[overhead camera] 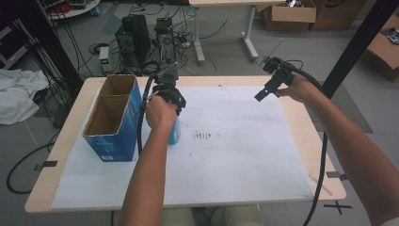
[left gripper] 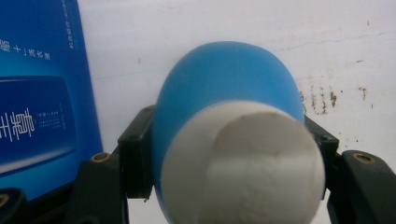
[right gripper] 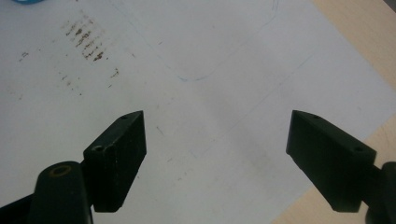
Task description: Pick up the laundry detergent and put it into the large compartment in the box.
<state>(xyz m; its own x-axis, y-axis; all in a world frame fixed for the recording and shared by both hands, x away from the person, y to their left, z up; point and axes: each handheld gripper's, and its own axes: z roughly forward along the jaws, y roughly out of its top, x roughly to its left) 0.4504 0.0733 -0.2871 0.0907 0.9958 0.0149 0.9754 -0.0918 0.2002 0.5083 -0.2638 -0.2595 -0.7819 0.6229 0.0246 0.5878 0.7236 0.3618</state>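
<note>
A blue bottle (left gripper: 224, 79) with a white cap (left gripper: 243, 163) sits between the jaws of my left gripper (left gripper: 229, 149), which is shut on its body. In the high view the bottle (overhead camera: 174, 134) stands on the white sheet just right of an open blue cardboard box (overhead camera: 133, 115), with my left gripper (overhead camera: 171, 113) over it under the hand. My right gripper (overhead camera: 261, 94) hovers above the far right part of the sheet. Its jaws stand wide open and hold nothing (right gripper: 215, 140).
The blue box (left gripper: 42, 93) has two open compartments and stands close to the bottle's left. A white paper sheet (overhead camera: 235, 160) with dark smudges (overhead camera: 202, 136) covers the wooden table (overhead camera: 313, 146). Computer towers (overhead camera: 134, 35), cables and cardboard boxes lie on the floor beyond.
</note>
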